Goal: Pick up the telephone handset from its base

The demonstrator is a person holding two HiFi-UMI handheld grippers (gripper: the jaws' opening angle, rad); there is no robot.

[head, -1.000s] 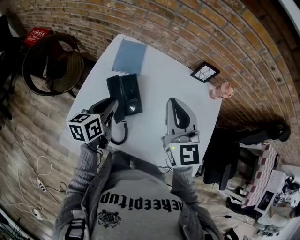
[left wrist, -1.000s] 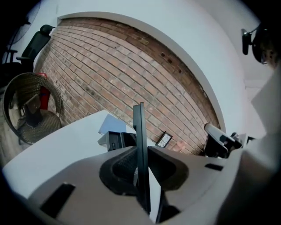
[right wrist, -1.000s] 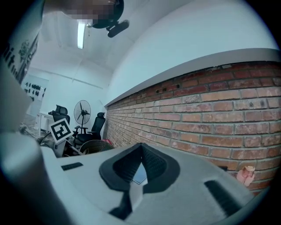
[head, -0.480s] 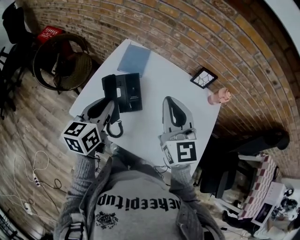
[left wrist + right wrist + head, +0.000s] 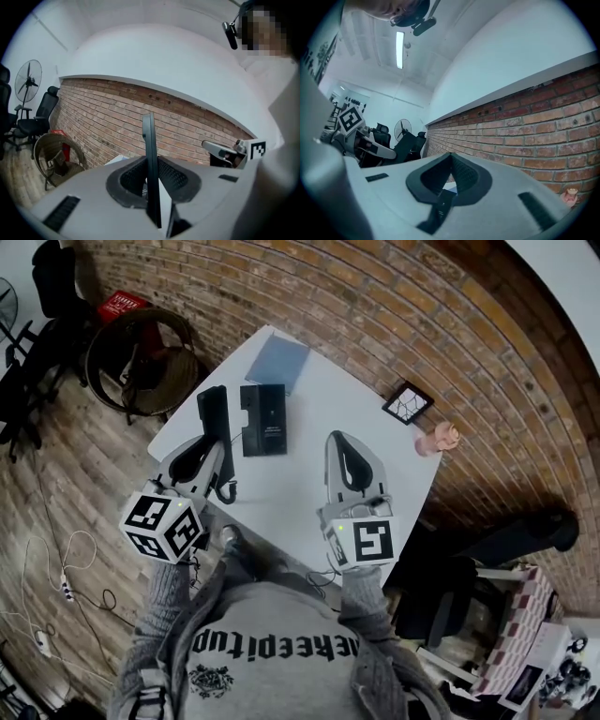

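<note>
Handset (image 5: 213, 412) in left tongs (image 5: 218, 443), apart from base (image 5: 263, 419).

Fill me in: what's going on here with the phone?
A person stands at a white table with a gripper in each hand. The left gripper is clamped on the black telephone handset, which is off its base and held just left of it, its coiled cord trailing below. The right gripper is shut on nothing, held over the table to the right of the base.
</note>
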